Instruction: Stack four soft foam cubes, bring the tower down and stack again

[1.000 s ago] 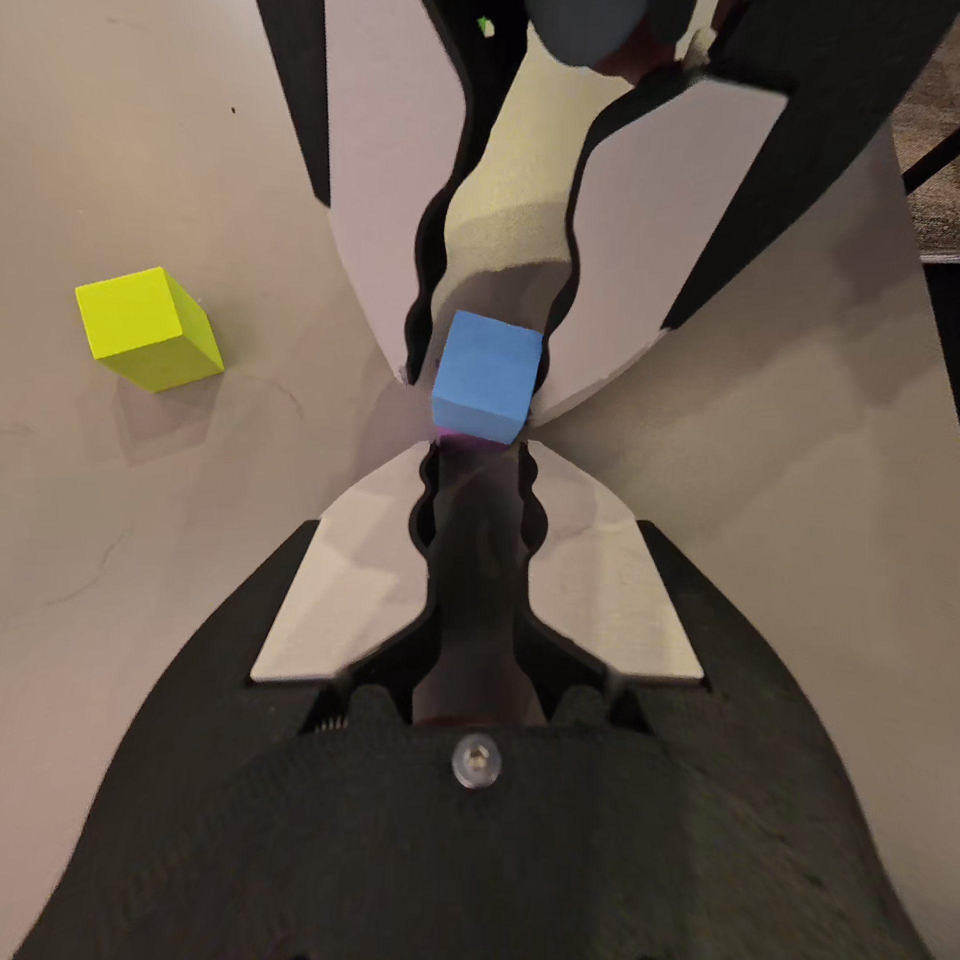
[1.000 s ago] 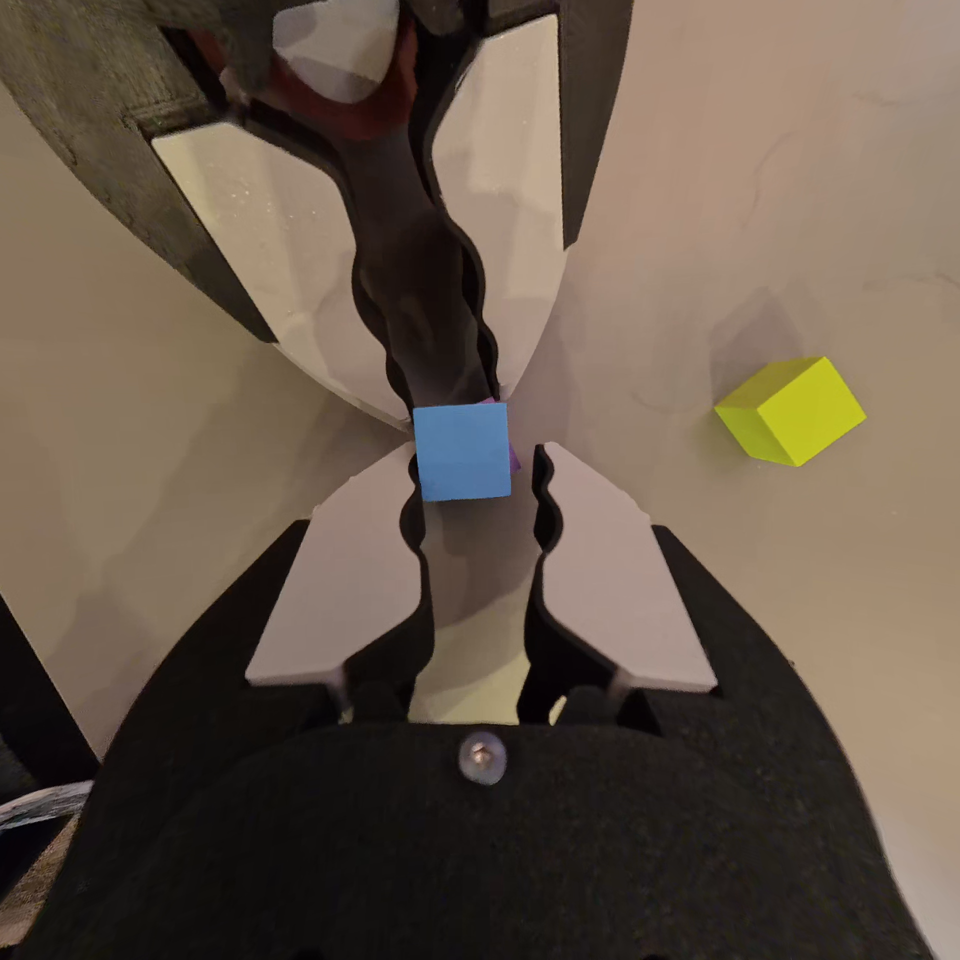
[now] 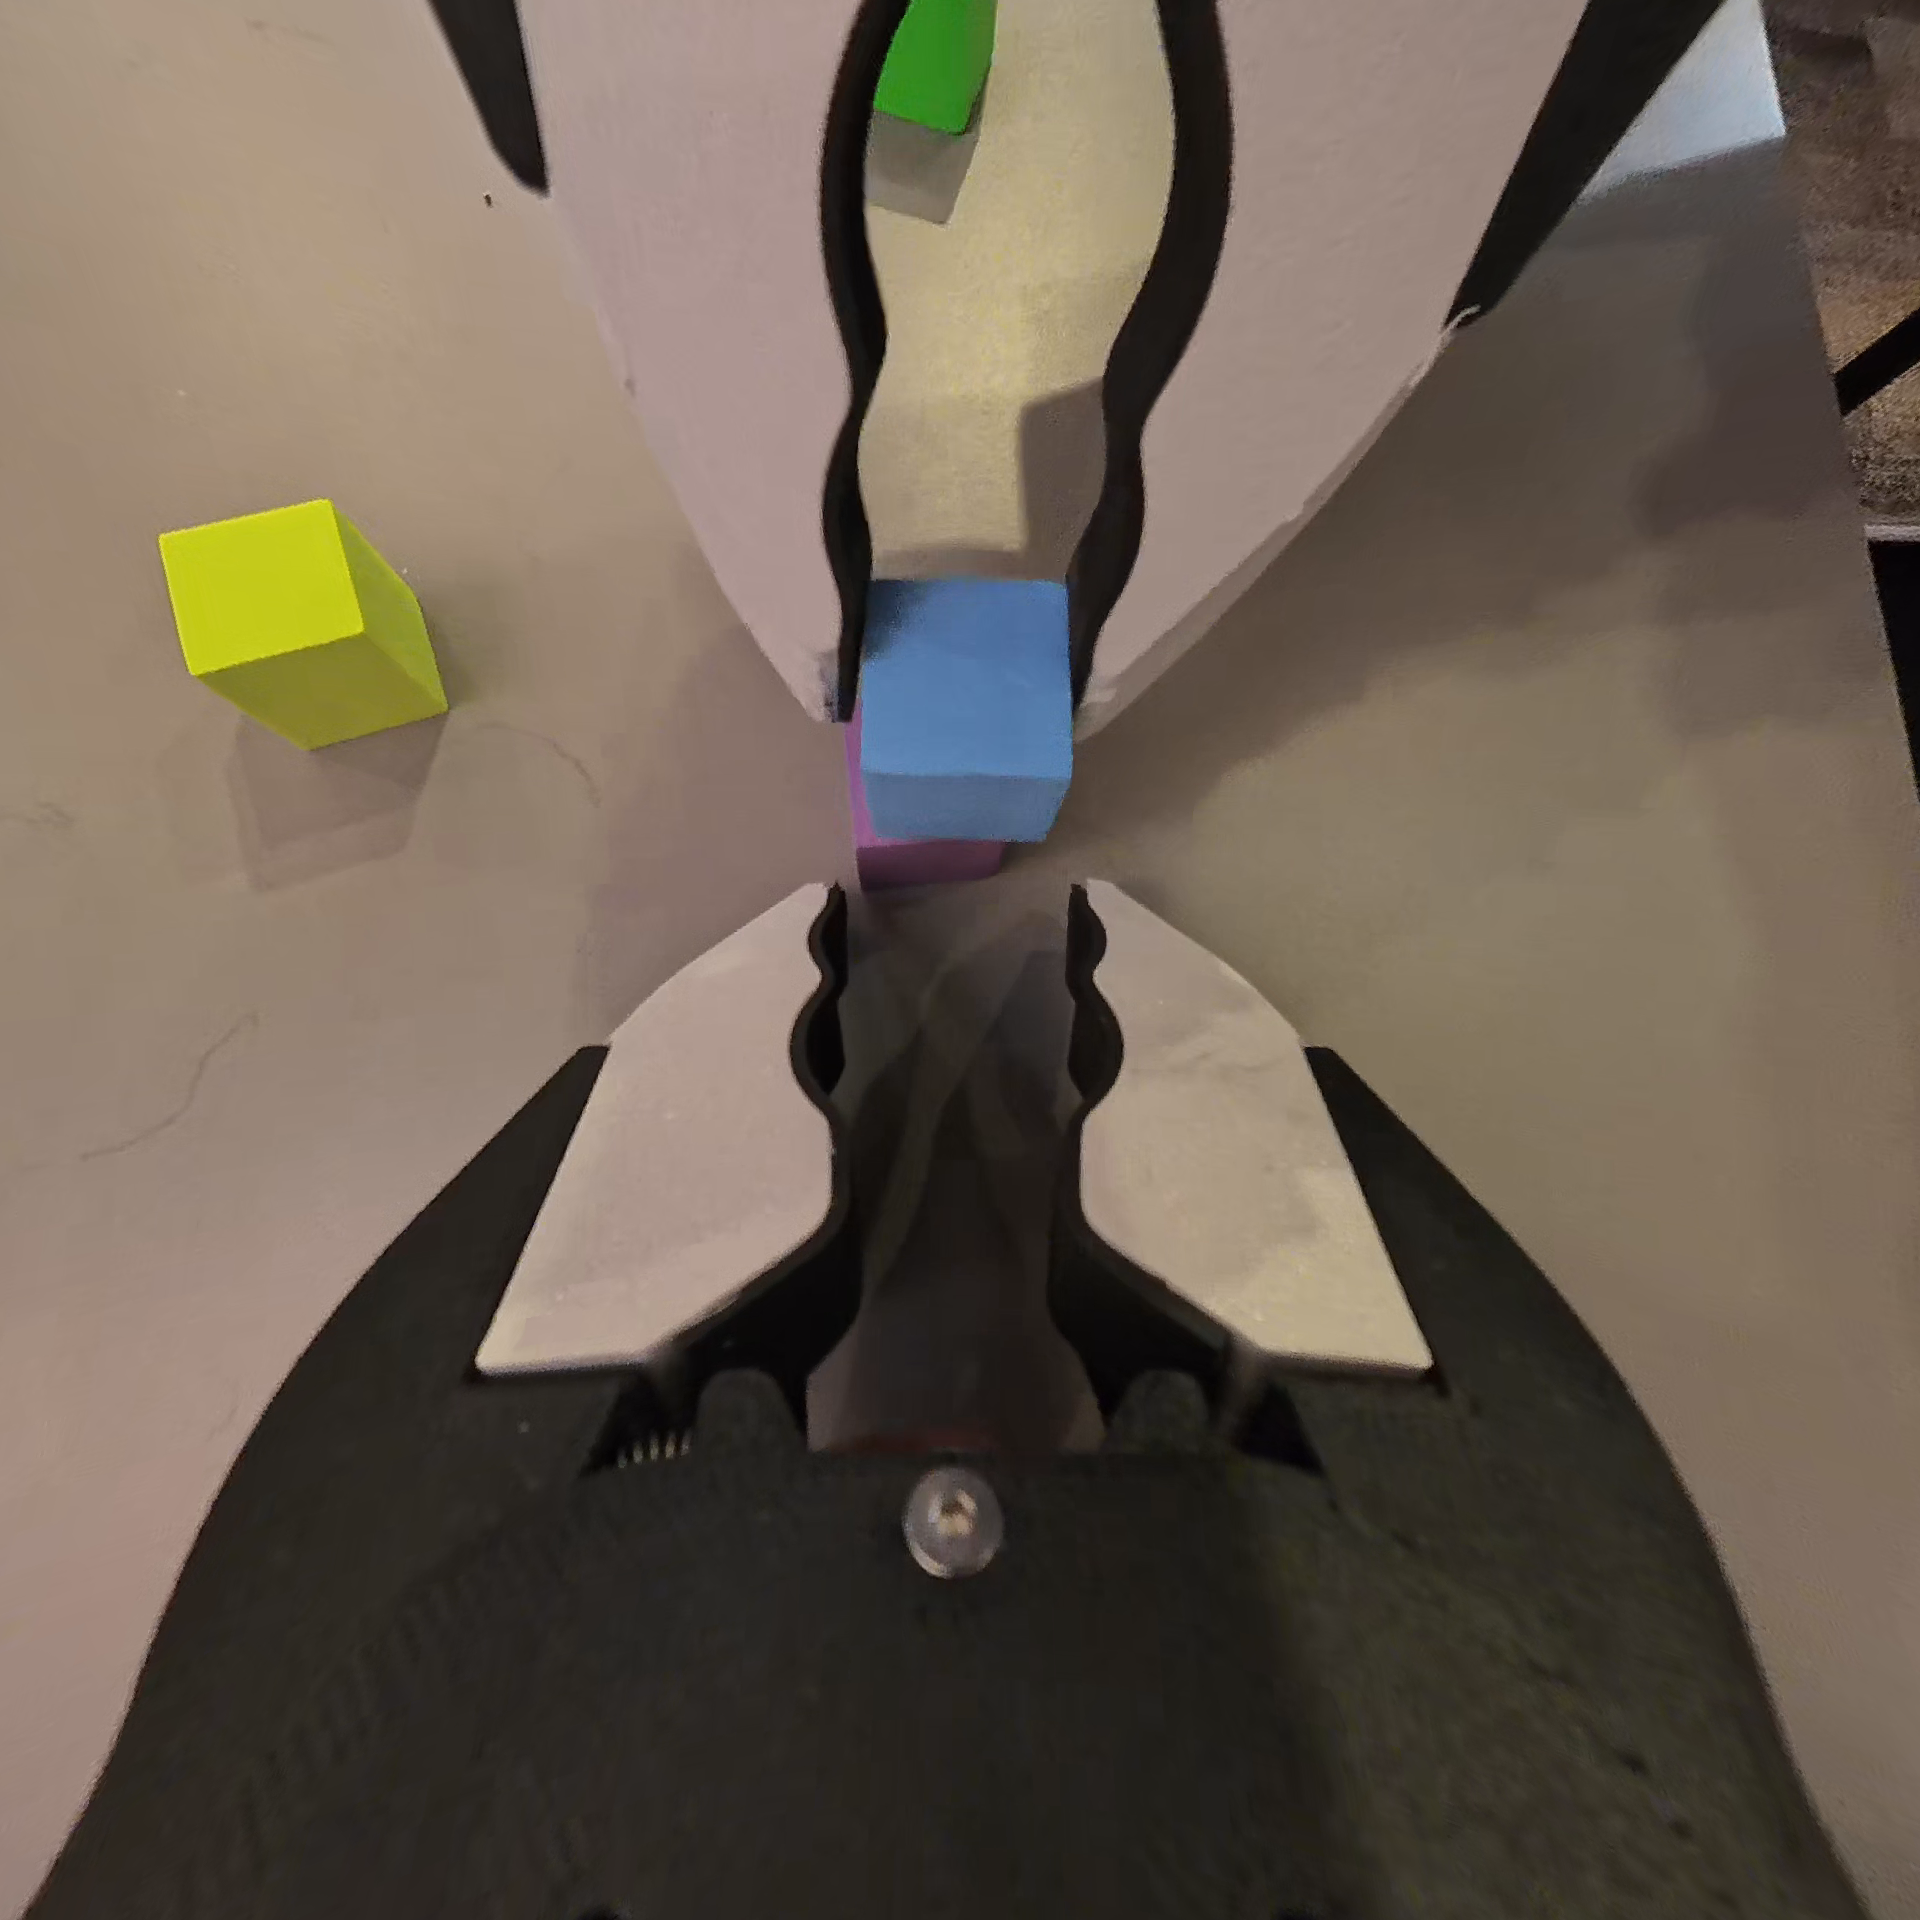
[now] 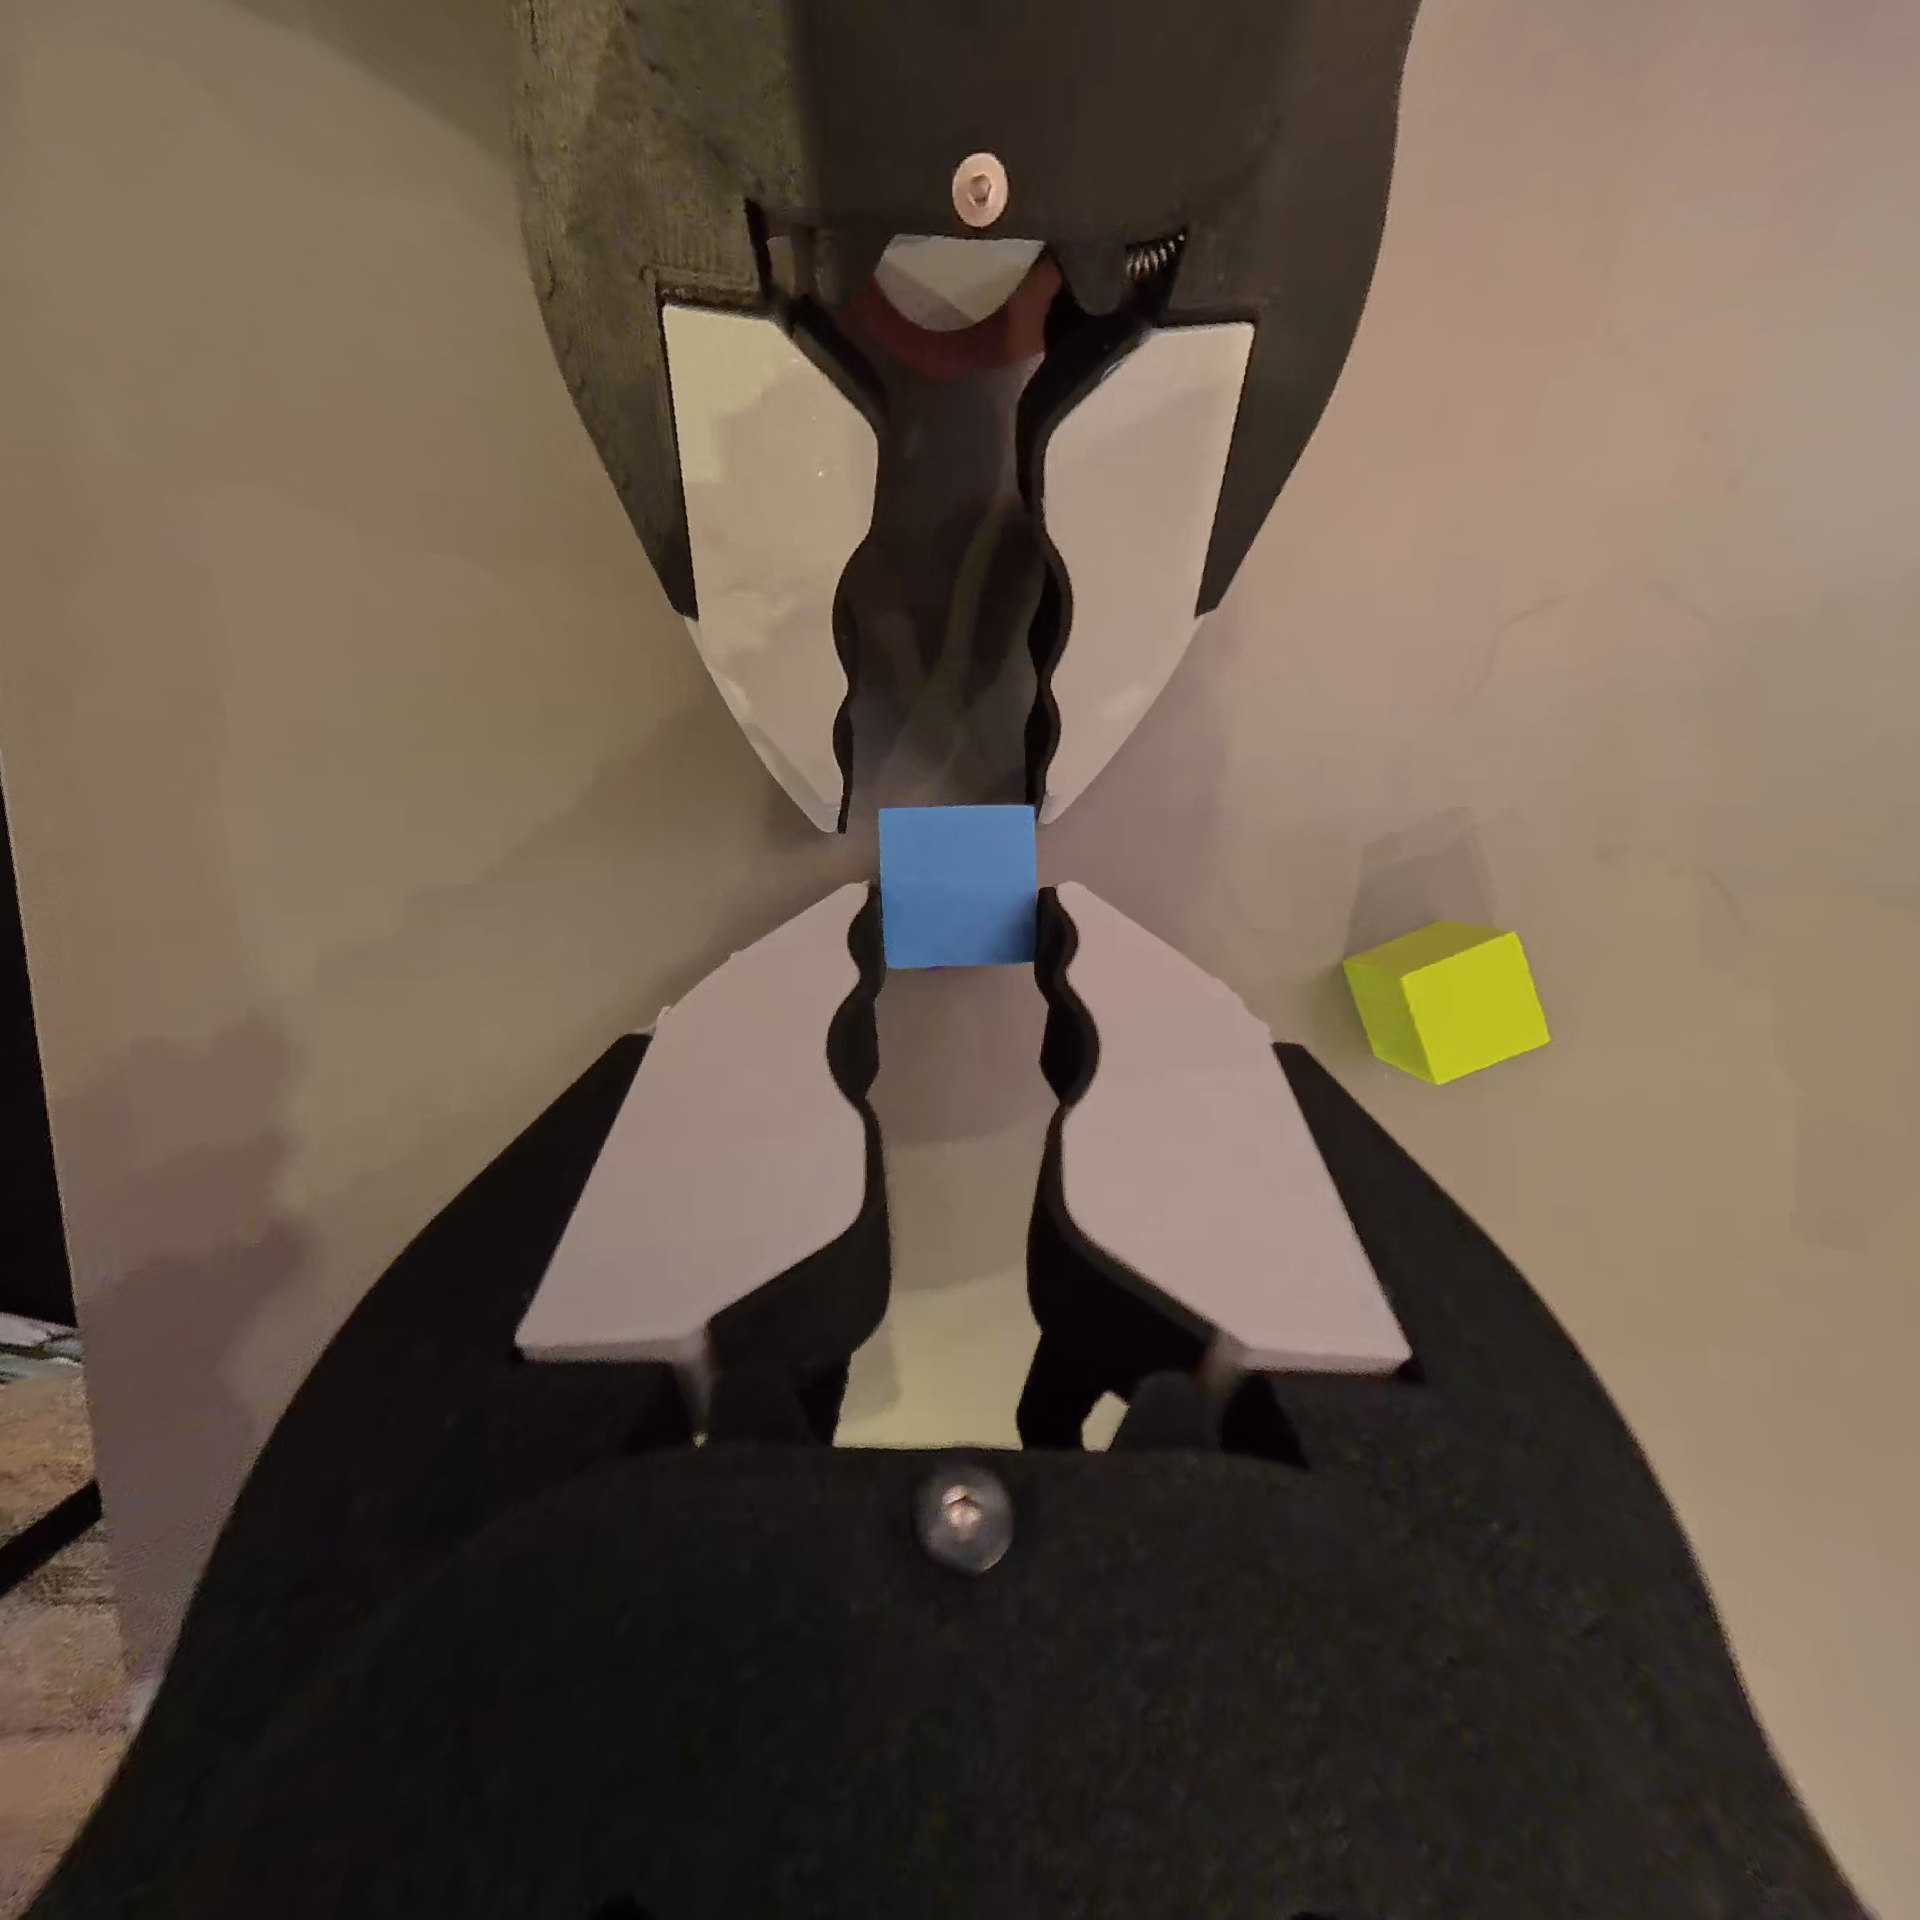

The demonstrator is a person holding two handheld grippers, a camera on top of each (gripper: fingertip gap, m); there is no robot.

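A blue foam cube (image 3: 966, 707) sits on a purple cube (image 3: 925, 860) on the pale table (image 3: 312, 1039). My right gripper (image 4: 956, 904) is shut on the blue cube (image 4: 958, 883), with both pads against its sides. It also shows in the left wrist view (image 3: 961, 675), reaching in from the top and clamping the cube. My left gripper (image 3: 956, 894) is open and empty, its tips just short of the stack. It faces me in the right wrist view (image 4: 943, 816). A yellow-green cube (image 3: 281, 613) (image 4: 1455, 997) lies apart on the table. A green cube (image 3: 930, 62) lies beyond the right gripper.
The table's edge (image 3: 1829, 436) runs close on the right of the left wrist view, with dark floor (image 3: 1870, 260) past it. In the right wrist view the same edge (image 4: 42, 1039) runs down the left side. Left and right tips are no more than a few centimetres apart.
My left jaws have opened off the blue cube and drawn back a little. My right jaws have closed onto the blue cube. The green cube has come into view.
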